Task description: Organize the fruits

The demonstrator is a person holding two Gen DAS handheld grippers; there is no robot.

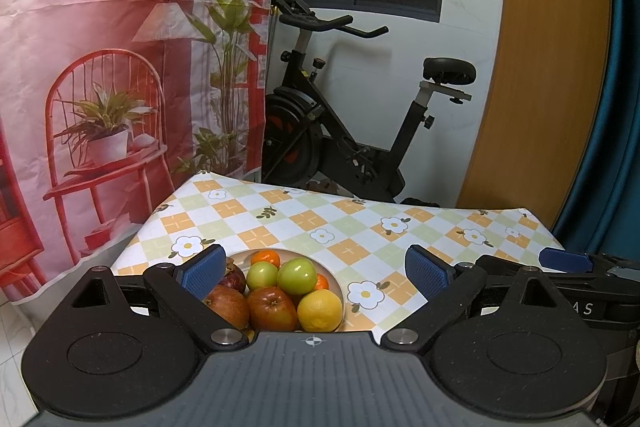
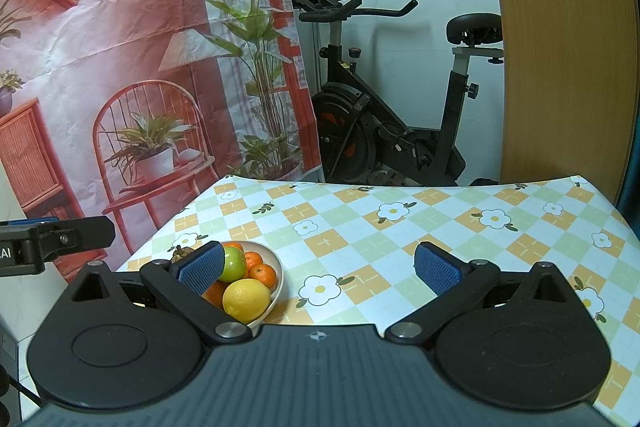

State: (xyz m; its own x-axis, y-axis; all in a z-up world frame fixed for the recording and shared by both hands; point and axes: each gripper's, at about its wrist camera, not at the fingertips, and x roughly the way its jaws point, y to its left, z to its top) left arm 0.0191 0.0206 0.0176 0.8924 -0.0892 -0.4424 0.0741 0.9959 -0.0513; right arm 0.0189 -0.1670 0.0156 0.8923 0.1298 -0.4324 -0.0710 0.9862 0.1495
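A white bowl (image 1: 335,283) of fruit sits at the near left of the table. It holds two green apples (image 1: 296,275), two red apples (image 1: 272,308), a yellow lemon (image 1: 320,310), mandarins (image 1: 265,257) and a dark fruit (image 1: 232,279). My left gripper (image 1: 316,273) hovers open just above the bowl with nothing between its fingers. In the right wrist view the bowl (image 2: 276,273) shows the lemon (image 2: 246,300), a green apple (image 2: 234,264) and mandarins (image 2: 264,275). My right gripper (image 2: 318,273) is open and empty, right of the bowl.
The table wears a checked cloth with flowers (image 2: 400,227). An exercise bike (image 1: 340,131) stands behind the table. A red printed backdrop (image 1: 100,67) hangs at left and a wooden panel (image 1: 552,47) at right. The right gripper's blue finger (image 1: 564,259) shows at the left view's right edge.
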